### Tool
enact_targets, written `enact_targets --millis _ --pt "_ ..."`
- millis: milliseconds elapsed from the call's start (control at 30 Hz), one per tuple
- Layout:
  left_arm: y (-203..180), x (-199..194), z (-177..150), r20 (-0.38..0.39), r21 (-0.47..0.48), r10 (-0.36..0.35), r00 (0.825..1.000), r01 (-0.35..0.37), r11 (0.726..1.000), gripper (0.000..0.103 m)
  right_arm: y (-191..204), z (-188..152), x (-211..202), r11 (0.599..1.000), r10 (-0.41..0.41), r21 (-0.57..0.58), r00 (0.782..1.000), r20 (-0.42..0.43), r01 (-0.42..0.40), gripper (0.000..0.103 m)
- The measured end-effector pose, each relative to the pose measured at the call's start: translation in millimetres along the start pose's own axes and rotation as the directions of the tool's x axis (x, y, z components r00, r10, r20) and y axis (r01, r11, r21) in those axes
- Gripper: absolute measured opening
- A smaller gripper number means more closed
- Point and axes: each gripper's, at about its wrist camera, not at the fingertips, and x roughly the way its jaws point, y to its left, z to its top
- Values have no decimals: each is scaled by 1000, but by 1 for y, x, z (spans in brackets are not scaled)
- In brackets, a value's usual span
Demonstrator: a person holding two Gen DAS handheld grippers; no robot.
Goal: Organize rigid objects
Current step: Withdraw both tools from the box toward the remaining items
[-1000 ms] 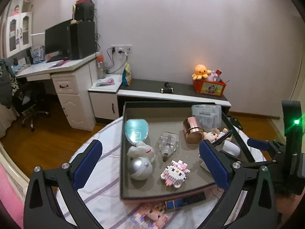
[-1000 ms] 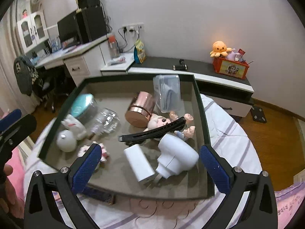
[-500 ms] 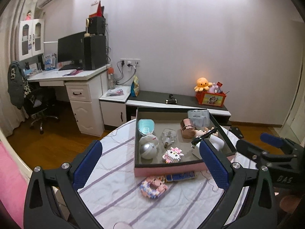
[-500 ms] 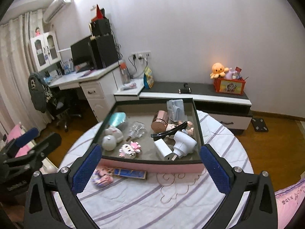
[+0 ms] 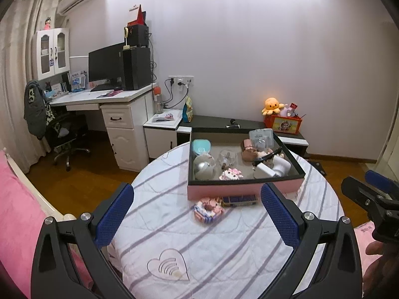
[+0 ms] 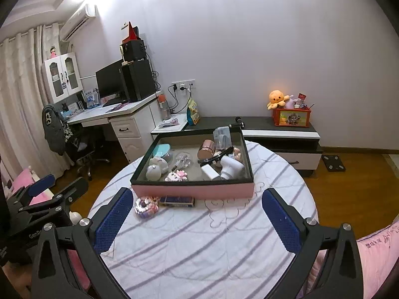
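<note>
Now both grippers are seen drawn well back from the pink-sided, black-rimmed box point(image 5: 243, 188), earlier filling the views. Left gripper point(image 5: 197, 215): jaws wide, nothing held. Right gripper point(image 6: 197, 218): jaws wide, nothing held. Pink block toy point(image 6: 146, 206) and dark blue flat case point(image 6: 177, 201) are found on the striped round desk point(image 6: 199, 244), just before the box. Lettering "GenB…" is partly read on the left gripper's body in the right view.

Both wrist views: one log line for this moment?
left gripper: open, empty | right gripper: open, empty | pink box: filled | block toy, blue case: outside, on table
</note>
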Motion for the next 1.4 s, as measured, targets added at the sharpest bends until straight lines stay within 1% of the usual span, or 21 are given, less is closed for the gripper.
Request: enact_targets --millis 167,367,433,500,600,867,1133,1233,1400 --pt "-3 -8 -7 0 3 -4 1000 4 1000 103 0 -9 -7 1000 6 1 1000 -8 -6 103" --pt "-5 -12 -10 2 2 -7 1000 7 1000 103 1 -13 -11 1000 8 -4 1000 -10 -8 103" --pt "-3 -15 -11 7 -13 4 1000 -4 1000 103 3 -12 -12 1000 8 -7 1000 -4 -8 103" --pt "-1 -17 -12 3 -23 -2 1000 2 1000 103 4 -14 -12 1000 10 2 1000 -6 -10 103" --pt "0 -17 -13 1 -17 15 1000 -15 1000 103 5 -16 -11 1000 8 -4 1000 -13 -8 103" --pt "6 -8 -16 -19 -39 6 1000 -7 999 103 9 -14 -7 1000 6 -7 1000 -21 -6 103" --pt "8 -8 -17 -1 -43 2 1000 -2 999 103 14 -11 -5 1000 -3 -20 1000 -16 3 103" --pt "9 -7 -19 -13 -35 6 1000 -6 999 103 13 -10 -2 1000 -12 -26 1000 -25 11 103" --pt "8 8 -30 -63 -25 -5 998 4 1000 103 5 -13 9 1000 -24 -16 998 -56 23 103"
